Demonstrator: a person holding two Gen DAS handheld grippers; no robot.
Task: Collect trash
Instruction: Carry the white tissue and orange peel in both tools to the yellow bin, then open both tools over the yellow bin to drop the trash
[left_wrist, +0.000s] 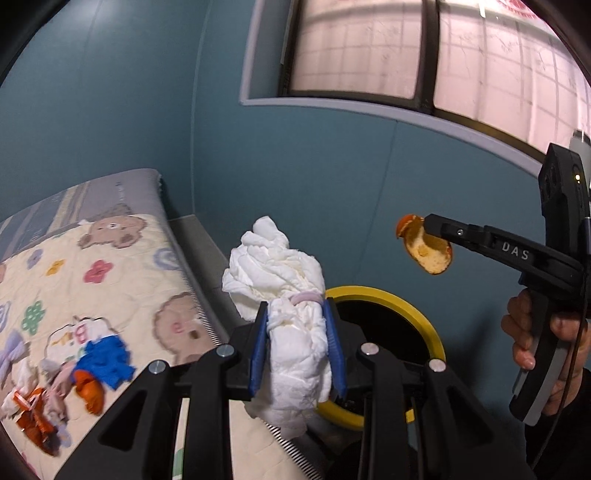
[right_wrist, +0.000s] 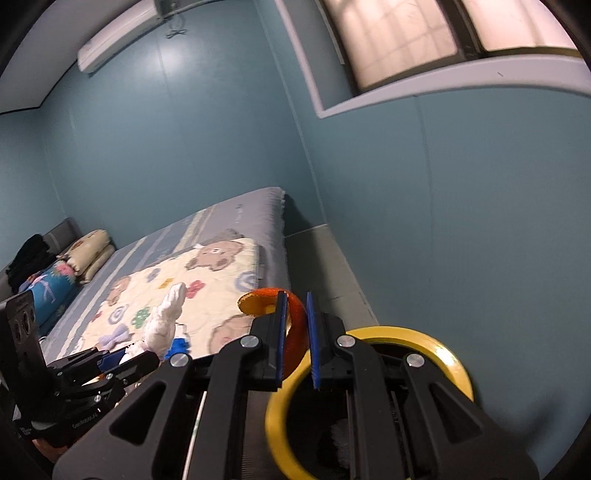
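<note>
The left gripper (left_wrist: 298, 339) has its blue pads pressed against a crumpled white tissue wad (left_wrist: 284, 295), held at a narrow spread with the paper bulging above and below the pads; the right gripper (right_wrist: 295, 332) is clamped tight on a piece of orange peel (right_wrist: 273, 301), which pokes out ahead of the fingertips; in the left wrist view the same peel (left_wrist: 424, 245) hangs from the tip of the right tool, whose arm carries the raised letters "DAS" (left_wrist: 515, 254); a hand (left_wrist: 532, 339) wraps that tool's grip. Below and just ahead of both grippers stands a bin with a yellow rim (right_wrist: 436, 338) and a dark inside, set against the teal wall (left_wrist: 110, 129). On the bed, a cream quilt printed with bears and flowers (left_wrist: 110, 266) carries more litter: a blue scrap (left_wrist: 105, 360), orange peel pieces (left_wrist: 88, 393) and an orange wrapper (left_wrist: 35, 417); the pinkish letters on the quilt are too blurred to read; small print on the left tool's body in the right wrist view is likewise illegible.
</note>
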